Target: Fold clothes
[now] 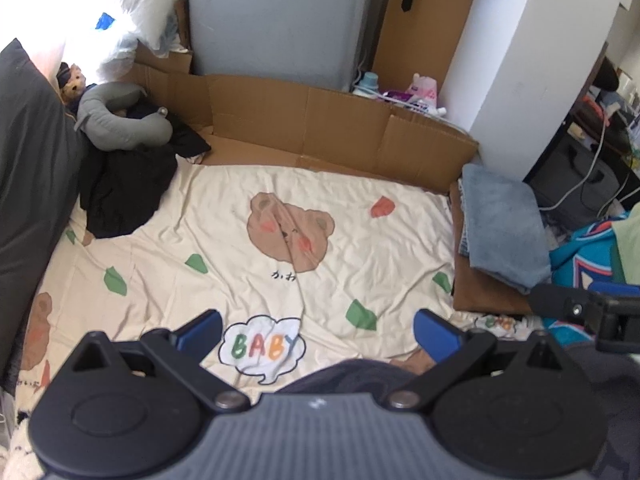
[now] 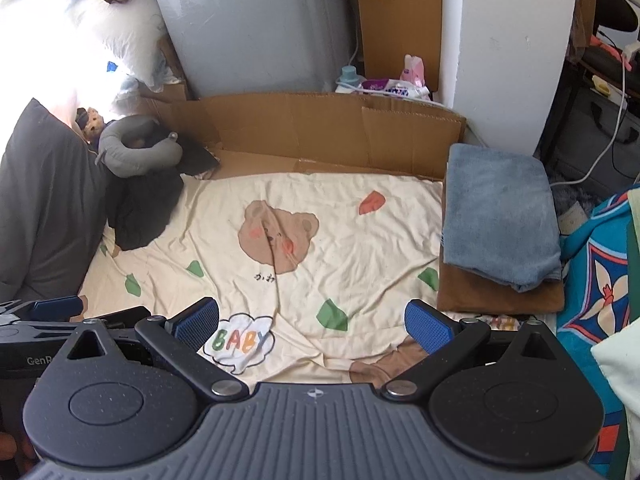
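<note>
We hold both pairs of tongs above a bed covered by a cream cotton sheet printed with brown bear faces, green leaves and a "BABY" cloud point(image 1: 224, 220). Our left tongs point(image 1: 318, 334) are spread wide with nothing between the blue pads, and a bit of dark blue-grey cloth point(image 1: 348, 376) shows just below them at the near edge. Our right tongs point(image 2: 312, 326) are likewise spread wide and empty, hovering over the sheet near the "BABY" print.

At the far left of the bed lies a crumpled black garment point(image 2: 144, 212), unfolded, with a grey U-shaped neck pillow point(image 2: 136, 152) resting on its upper part and a small brown plush toy point(image 2: 92, 120) just behind. A large dark grey pillow point(image 1: 32, 152) lies along the left side. On the right edge of the bed sits a folded grey-blue towel-like cloth point(image 2: 500, 216) stacked on a folded brown cloth point(image 2: 496, 294). Beside that stack, further right, is a turquoise patterned fabric point(image 2: 596, 272). Flattened brown cardboard point(image 1: 320, 120) lines the head of the bed, against a grey panel point(image 1: 272, 16).
</note>
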Demonstrator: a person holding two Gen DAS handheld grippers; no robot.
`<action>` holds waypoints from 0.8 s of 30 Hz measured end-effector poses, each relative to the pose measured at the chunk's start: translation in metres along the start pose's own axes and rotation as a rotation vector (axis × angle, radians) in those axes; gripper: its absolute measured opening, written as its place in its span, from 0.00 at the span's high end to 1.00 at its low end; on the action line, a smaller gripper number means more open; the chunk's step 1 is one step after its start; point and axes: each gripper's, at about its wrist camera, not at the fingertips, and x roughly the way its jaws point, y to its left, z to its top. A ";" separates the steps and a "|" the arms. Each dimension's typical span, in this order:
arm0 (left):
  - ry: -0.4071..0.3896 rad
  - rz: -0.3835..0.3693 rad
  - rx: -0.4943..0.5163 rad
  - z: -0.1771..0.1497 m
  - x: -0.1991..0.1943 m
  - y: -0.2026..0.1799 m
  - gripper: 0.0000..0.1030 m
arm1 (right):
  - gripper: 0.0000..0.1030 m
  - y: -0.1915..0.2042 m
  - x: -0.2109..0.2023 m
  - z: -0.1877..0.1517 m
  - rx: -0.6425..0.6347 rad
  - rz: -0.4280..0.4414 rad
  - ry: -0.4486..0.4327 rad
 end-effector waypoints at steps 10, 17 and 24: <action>0.050 0.030 0.016 0.000 0.014 -0.007 0.00 | 0.01 -0.009 0.012 -0.003 0.012 0.001 0.056; 0.066 0.065 -0.013 0.002 0.017 -0.003 0.00 | 0.01 -0.010 0.017 -0.003 0.006 0.003 0.079; 0.059 0.120 0.046 0.002 0.016 -0.011 0.00 | 0.01 -0.008 0.018 -0.002 0.003 0.002 0.083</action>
